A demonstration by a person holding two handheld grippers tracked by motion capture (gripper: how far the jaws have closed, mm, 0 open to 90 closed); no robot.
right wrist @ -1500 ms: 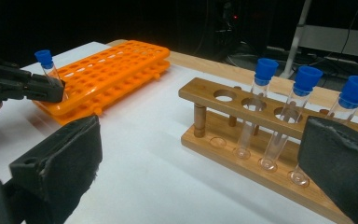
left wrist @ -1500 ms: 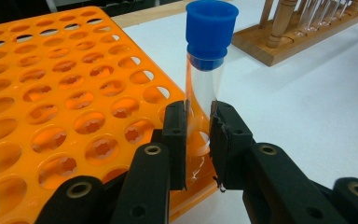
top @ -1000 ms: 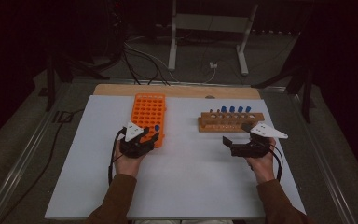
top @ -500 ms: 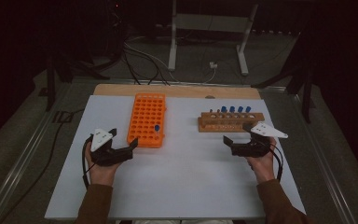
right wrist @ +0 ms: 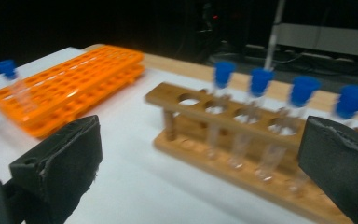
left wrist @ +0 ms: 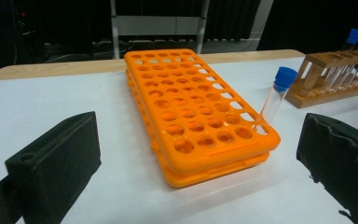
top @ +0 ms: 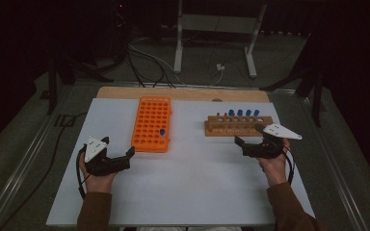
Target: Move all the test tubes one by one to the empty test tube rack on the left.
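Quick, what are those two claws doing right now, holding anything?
Left claw: open, jaws just opened wide, nothing between them.
Right claw: open, holding nothing, facing the wooden rack.

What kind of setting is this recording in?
Probably a lab-style bench set up for recording: an orange tube rack and a wooden rack of blue-capped tubes on a white table, in a dark room.
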